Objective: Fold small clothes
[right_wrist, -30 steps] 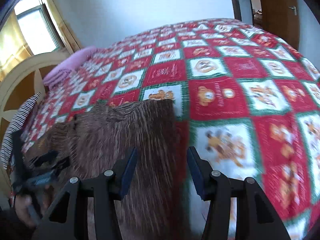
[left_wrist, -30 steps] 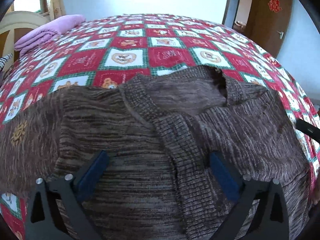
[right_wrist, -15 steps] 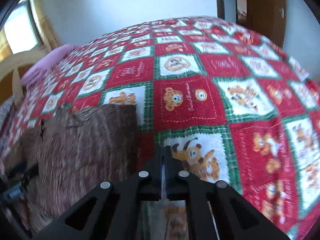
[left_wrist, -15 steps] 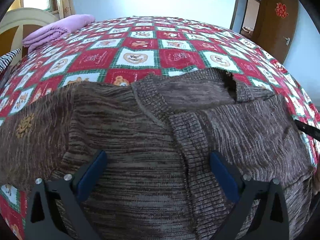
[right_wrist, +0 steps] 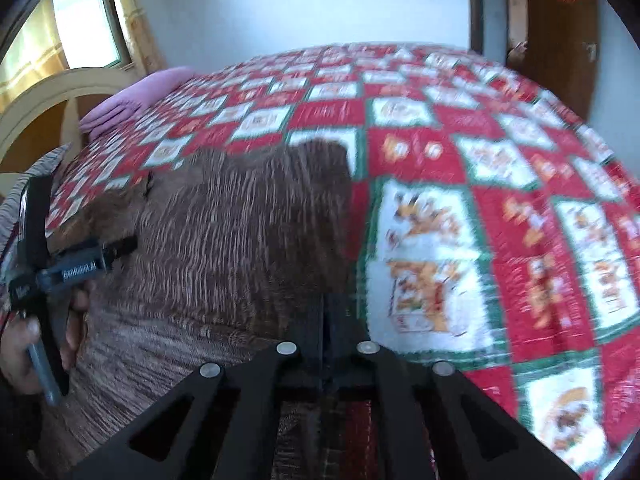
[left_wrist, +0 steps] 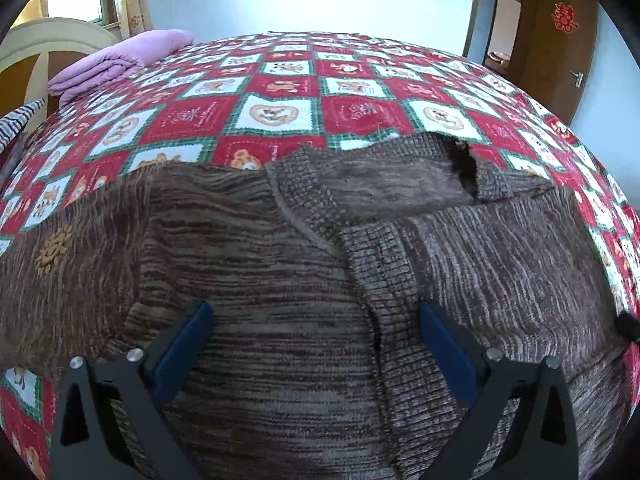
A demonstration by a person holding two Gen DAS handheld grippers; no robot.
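Observation:
A small brown knit cardigan [left_wrist: 280, 264] lies spread flat on the bed, collar away from me. My left gripper [left_wrist: 316, 344] is open and hovers over its front, blue pads to either side of the button band. In the right wrist view the cardigan's right sleeve [right_wrist: 248, 232] lies beside the body. My right gripper [right_wrist: 330, 316] is shut, its tips at the sleeve's right edge; whether cloth is pinched between them is hidden. The left gripper [right_wrist: 52, 264] and the hand that holds it show at the far left of that view.
The bed has a red, white and green bear-patterned quilt [left_wrist: 360, 112]. A folded pink blanket [left_wrist: 116, 60] lies at the far left by the headboard [left_wrist: 36, 48]. A brown door [left_wrist: 560, 40] stands at the right.
My right gripper has closed from open to shut and moved in to the sleeve's edge. The left gripper stayed open and shifted only slightly over the cardigan.

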